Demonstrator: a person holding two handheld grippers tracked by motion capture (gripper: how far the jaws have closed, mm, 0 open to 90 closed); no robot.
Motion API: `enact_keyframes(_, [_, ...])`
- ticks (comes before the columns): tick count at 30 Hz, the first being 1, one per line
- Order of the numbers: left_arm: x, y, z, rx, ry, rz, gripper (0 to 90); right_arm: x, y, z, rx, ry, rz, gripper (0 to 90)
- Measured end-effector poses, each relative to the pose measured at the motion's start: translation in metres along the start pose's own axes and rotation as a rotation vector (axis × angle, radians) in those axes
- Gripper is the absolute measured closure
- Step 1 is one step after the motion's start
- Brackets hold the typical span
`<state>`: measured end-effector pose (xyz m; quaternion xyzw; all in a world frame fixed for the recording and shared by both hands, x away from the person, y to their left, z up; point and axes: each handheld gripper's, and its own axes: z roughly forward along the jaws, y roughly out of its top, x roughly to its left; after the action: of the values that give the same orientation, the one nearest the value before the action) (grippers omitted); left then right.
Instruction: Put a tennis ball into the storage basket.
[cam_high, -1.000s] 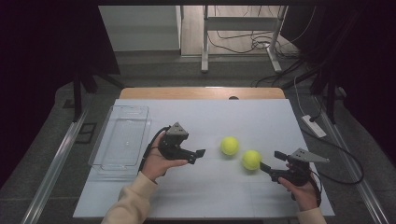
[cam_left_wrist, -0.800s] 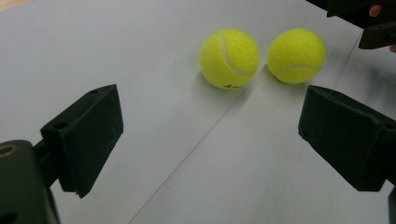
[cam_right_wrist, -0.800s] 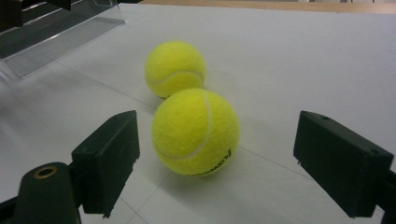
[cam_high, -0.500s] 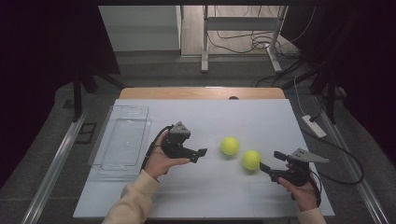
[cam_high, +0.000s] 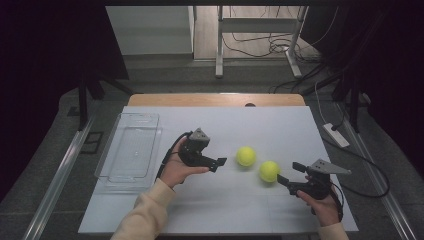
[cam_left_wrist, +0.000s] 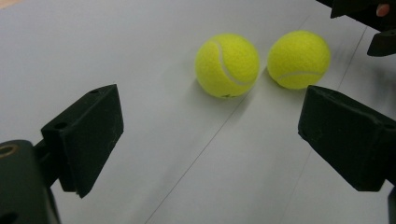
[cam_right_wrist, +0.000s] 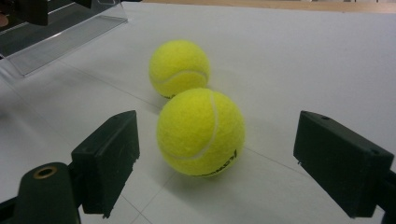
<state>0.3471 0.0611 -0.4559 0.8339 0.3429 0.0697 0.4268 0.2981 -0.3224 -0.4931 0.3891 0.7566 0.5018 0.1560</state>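
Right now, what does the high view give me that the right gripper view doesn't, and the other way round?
High view alone: the person's left hand holding the left gripper, the whole clear tray, and the table edge. Right gripper view alone: the right gripper with its fingers spread open, the near tennis ball just ahead of them, untouched, and the print on that ball. Both share: the two tennis balls, the far tennis ball close beside the near one, on the white tabletop.

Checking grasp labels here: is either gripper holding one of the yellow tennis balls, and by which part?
Nothing is held. The left gripper and right gripper are open, clear of the two yellow felt tennis balls on the white table.
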Motion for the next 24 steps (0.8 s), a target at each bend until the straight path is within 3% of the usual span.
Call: enact_keyframes(24, [-0.003,0.015,0.020,0.027,-0.012,0.018,7.2,0.000,0.000,0.001,0.009,0.002,-0.002,13.5])
